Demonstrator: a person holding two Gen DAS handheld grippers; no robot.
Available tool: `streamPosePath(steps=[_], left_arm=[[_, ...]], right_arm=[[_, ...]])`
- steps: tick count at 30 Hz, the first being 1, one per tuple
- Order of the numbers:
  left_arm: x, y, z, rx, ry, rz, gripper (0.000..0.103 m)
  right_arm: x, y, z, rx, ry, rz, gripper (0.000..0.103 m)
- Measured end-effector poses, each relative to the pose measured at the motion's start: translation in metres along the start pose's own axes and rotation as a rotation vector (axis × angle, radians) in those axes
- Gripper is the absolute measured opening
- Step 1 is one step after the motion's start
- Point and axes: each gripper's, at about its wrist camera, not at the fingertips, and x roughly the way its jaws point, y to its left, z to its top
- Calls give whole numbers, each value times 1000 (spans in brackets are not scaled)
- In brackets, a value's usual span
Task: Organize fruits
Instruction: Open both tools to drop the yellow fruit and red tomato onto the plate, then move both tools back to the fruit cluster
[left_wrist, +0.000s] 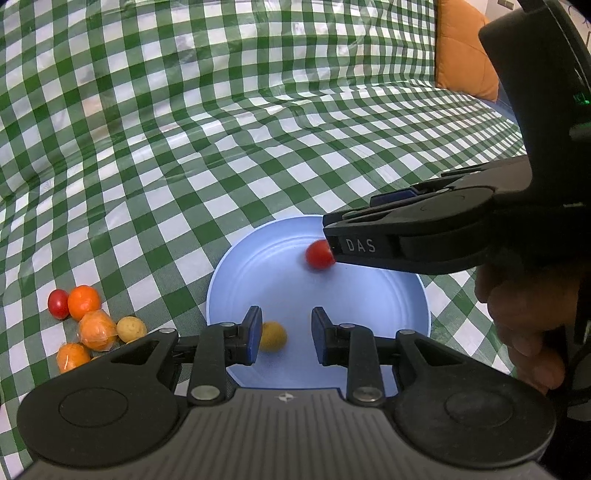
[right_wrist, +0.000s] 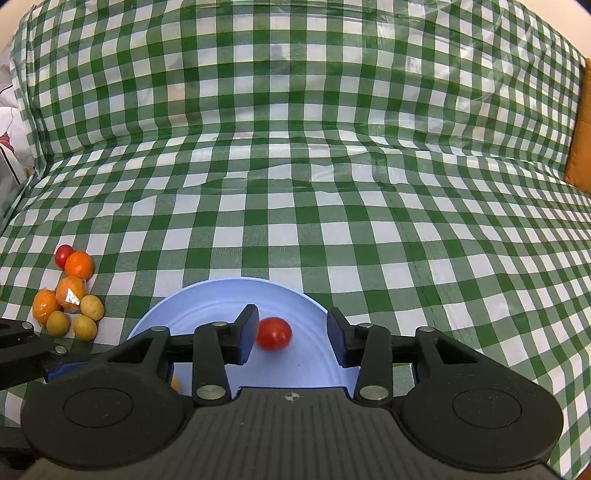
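Observation:
A light blue plate (left_wrist: 369, 306) lies on the green checked cloth; it also shows in the right wrist view (right_wrist: 207, 306). A red cherry tomato (left_wrist: 319, 254) (right_wrist: 274, 333) lies on it, blurred, between the open fingers of my right gripper (right_wrist: 291, 338), which reaches in from the right in the left wrist view (left_wrist: 330, 240). A small yellow fruit (left_wrist: 272, 335) lies on the plate next to the left finger of my open left gripper (left_wrist: 286, 336). A pile of fruit lies left of the plate: a red tomato (left_wrist: 58, 303), orange ones (left_wrist: 85, 302) and yellow ones (right_wrist: 92, 307).
An orange cushion (left_wrist: 465, 51) leans at the back right. The checked cloth (right_wrist: 295, 184) rises up a backrest behind the plate. White fabric (right_wrist: 11, 147) shows at the far left edge.

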Motion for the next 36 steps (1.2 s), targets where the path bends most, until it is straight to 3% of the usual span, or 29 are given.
streamPosePath(steps=[17,36], left_arm=[[-4,3,5,-9,-13,5,32],[-19,36,2,-62,-27,51,32]], right_arm=[[1,-1,0,1,-2,-4,43],[7,19,2,-20,-19,34,43]])
